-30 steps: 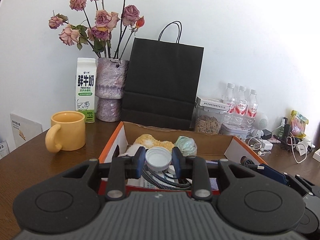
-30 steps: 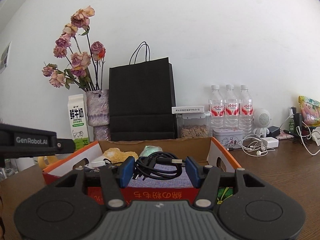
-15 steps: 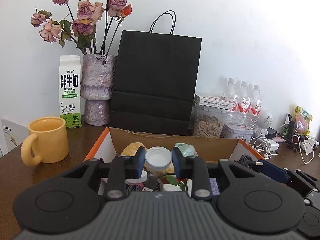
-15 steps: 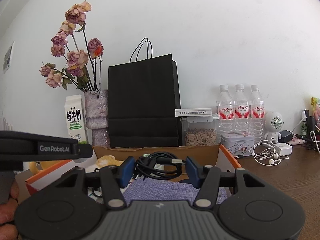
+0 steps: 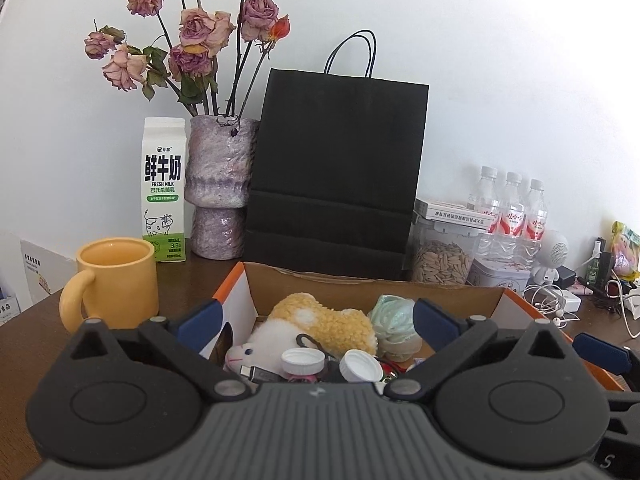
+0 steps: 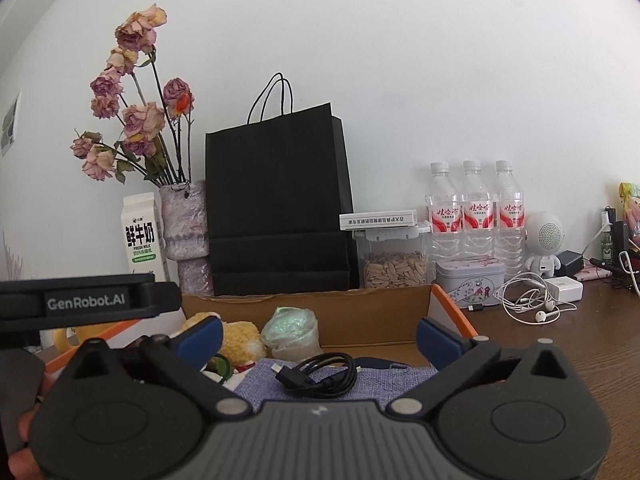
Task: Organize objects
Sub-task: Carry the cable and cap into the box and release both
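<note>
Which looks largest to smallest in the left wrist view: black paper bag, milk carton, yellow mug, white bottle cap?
1. black paper bag
2. milk carton and yellow mug: look alike; the mug is nearer, so unsure
3. white bottle cap

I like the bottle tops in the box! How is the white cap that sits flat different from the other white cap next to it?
The flat cap sits level on a small pink bottle, showing its smooth top. The tilted cap lies loose, leaning on its side. The flat cap shows ridges along its rim; the tilted cap mostly shows its round face. Both are white, round, and inside the cardboard box.
</note>
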Motion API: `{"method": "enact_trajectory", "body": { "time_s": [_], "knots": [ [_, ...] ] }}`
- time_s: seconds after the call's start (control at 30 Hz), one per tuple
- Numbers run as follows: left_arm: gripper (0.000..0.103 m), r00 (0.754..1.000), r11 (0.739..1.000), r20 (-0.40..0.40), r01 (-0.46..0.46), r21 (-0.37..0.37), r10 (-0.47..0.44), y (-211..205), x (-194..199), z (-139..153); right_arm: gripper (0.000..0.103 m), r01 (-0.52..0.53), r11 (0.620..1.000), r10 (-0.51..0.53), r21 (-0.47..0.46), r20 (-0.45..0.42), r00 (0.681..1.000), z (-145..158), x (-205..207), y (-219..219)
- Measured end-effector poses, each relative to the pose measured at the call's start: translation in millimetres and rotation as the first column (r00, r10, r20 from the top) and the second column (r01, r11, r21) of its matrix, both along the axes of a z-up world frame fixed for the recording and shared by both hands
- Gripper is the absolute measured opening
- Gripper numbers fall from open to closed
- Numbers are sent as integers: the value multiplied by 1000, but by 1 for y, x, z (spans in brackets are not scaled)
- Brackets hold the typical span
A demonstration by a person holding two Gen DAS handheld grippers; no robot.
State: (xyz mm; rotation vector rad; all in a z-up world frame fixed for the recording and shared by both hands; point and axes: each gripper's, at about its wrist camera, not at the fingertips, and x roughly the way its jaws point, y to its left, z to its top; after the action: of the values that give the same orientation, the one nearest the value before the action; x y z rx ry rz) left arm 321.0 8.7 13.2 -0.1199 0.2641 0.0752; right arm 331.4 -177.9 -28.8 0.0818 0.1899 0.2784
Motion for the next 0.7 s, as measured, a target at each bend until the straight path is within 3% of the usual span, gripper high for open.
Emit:
{"method": "enact_trajectory", "body": {
  "time_s": [0.7],
  "knots": [
    [103,998,998,26,-58,10,58,7,-30,-6,103,33,999,-33,-17,1,999,-1,-11,-3]
  ]
}}
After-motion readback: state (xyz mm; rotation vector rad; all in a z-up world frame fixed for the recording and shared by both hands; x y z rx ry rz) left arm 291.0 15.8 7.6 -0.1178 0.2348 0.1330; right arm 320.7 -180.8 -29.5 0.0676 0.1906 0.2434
